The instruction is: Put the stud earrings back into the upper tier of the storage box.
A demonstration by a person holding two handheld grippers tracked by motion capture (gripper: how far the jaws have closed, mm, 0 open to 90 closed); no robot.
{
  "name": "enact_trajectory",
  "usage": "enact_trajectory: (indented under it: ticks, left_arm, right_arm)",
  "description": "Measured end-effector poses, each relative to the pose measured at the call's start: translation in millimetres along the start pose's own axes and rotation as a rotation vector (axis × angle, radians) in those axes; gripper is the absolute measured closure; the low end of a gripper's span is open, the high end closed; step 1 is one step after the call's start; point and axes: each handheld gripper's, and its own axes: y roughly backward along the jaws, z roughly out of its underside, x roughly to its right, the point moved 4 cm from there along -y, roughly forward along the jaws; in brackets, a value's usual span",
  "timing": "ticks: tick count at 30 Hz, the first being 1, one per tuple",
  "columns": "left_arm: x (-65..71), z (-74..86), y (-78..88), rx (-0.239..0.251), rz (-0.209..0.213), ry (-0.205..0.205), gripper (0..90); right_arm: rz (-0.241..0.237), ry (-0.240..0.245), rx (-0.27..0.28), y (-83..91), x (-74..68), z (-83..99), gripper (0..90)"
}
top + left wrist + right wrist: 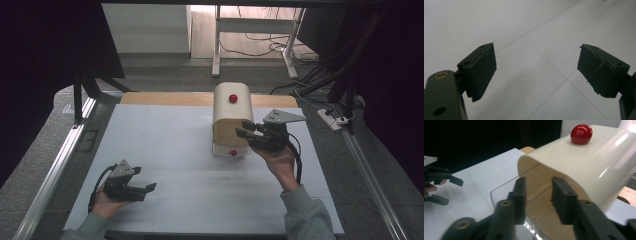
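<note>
White table [165, 145]: cream bread box [231, 107]; right gripper [246, 129] fingers part-open, left gripper [145, 179] wide

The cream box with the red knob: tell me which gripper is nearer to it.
Right. The right gripper is at the cream box's open side, jaws parted. The left gripper rests near the table's front left, well apart from it.

- A cream bread box [231, 112] with an arched top stands upright on the far middle of the tabletop.
- Its clear roll-up door [506, 195] is partly open.
- Red knobs [233, 98] sit on top and on the front base.
</note>
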Motion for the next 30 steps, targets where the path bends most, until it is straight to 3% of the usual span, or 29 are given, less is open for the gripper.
enact_trajectory:
  ticks: [6, 18, 26, 30]
  left_arm:
    - [0.2, -0.2, -1.1, -0.002, 0.001, 0.006, 14.7]
    - [0.9, -0.9, -1.6, -0.001, -0.001, 0.011, 14.5]
    - [0.6, -1.0, -1.1, -0.001, -0.002, 0.014, 14.4]
    - [0.7, -1.1, -0.9, 0.0, -0.002, 0.018, 14.4]
  right_arm:
    - [0.032, 0.012, 0.034, 22.3, -5.2, 12.7, 46.4]
    - [0.06, 0.01, -0.016, 47.8, -10.3, 53.7, 41.5]
    - [0.056, 0.006, -0.106, 42.4, -15.3, 82.1, 39.0]
    - [0.02, 0.017, -0.159, 33.9, -23.0, 101.9, 37.7]
